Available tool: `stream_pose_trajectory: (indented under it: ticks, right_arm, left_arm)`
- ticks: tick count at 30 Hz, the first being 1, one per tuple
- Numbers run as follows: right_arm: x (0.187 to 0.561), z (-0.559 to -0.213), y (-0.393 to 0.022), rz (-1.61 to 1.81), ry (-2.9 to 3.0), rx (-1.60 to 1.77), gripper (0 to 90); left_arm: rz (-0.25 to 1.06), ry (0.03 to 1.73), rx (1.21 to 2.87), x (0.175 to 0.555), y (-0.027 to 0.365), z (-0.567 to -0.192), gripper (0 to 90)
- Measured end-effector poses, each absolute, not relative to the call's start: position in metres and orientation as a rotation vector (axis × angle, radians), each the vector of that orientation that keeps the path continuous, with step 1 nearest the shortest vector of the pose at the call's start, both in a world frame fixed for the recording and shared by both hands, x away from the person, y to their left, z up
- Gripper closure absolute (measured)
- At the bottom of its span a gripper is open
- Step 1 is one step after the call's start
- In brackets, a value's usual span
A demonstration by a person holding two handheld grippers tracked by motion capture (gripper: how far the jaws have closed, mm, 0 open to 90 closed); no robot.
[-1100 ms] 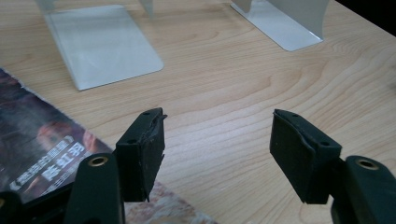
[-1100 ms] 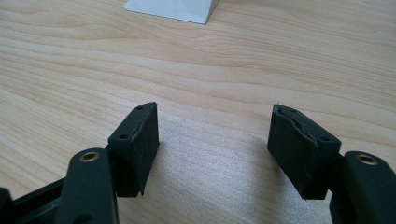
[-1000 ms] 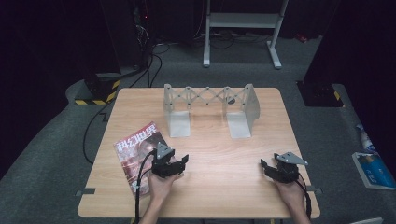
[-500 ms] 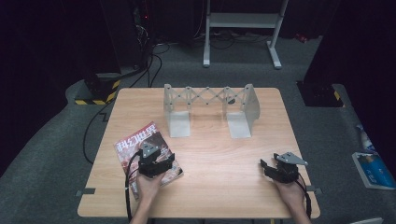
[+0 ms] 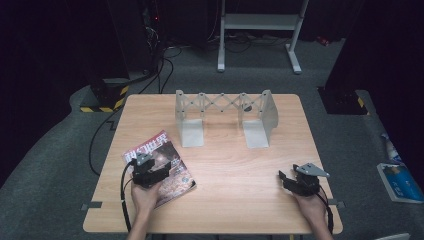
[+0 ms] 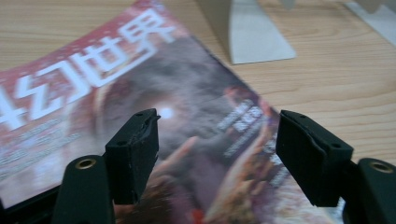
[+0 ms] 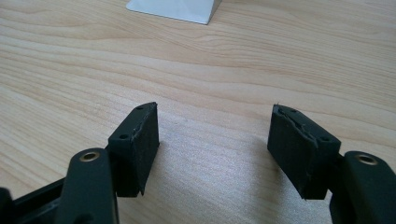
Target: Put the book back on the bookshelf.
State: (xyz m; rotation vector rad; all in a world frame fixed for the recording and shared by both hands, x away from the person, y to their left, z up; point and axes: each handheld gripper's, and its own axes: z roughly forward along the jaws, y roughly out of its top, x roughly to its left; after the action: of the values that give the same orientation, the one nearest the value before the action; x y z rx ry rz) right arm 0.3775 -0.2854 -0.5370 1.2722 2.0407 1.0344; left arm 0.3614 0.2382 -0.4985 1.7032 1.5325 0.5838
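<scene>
Magazine [image 6: 196,116] cover, large white characters "幻世界", smaller text blurred

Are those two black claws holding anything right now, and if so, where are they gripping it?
Nothing is held. The left gripper is open above the magazine; the right gripper is open over the bare table.
</scene>
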Motion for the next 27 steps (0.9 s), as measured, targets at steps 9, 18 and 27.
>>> stream_pose_trajectory:
  ticks: [9,18,27]
  right_arm:
    - [0.378,-0.537,-0.286,1.035,2.042,1.271,33.7]
    - [0.378,-0.537,-0.286,1.035,2.042,1.271,33.8]
    - [0.378,-0.537,-0.286,1.035,2.042,1.270,33.8]
  left_arm:
    - [0.619,1.634,1.638,0.360,0.270,-0.500,25.4]
    - [0.650,1.746,1.590,0.362,0.291,-0.510,22.1]
    - [0.656,1.824,1.570,0.365,0.306,-0.519,20.9]
